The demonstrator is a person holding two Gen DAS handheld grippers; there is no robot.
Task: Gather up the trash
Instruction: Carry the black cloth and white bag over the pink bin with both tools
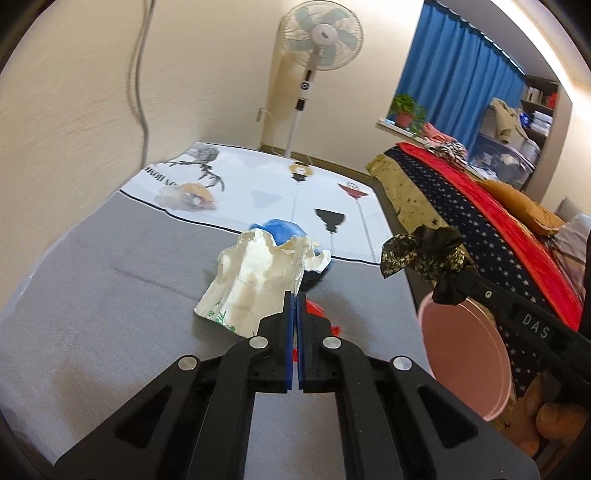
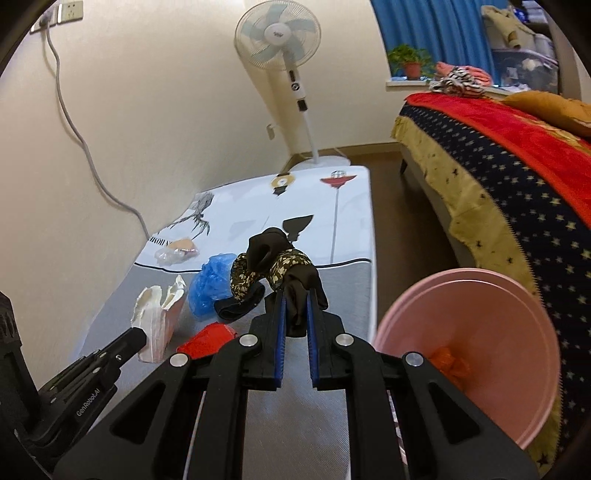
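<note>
My left gripper is shut, its blue pads pinching the edge of a crumpled white paper bag that stands tilted on the grey mattress. The same bag shows in the right wrist view with the left gripper at its side. My right gripper is shut on a dark cloth with a floral band, held above the mattress. That cloth hangs at the right. A pink bin stands just right of the mattress, with an orange scrap inside.
A blue plastic bag, a red wrapper and a clear packet lie on the mattress. A standing fan is at the far end. A bed with a starred cover runs along the right. A cable hangs down the wall.
</note>
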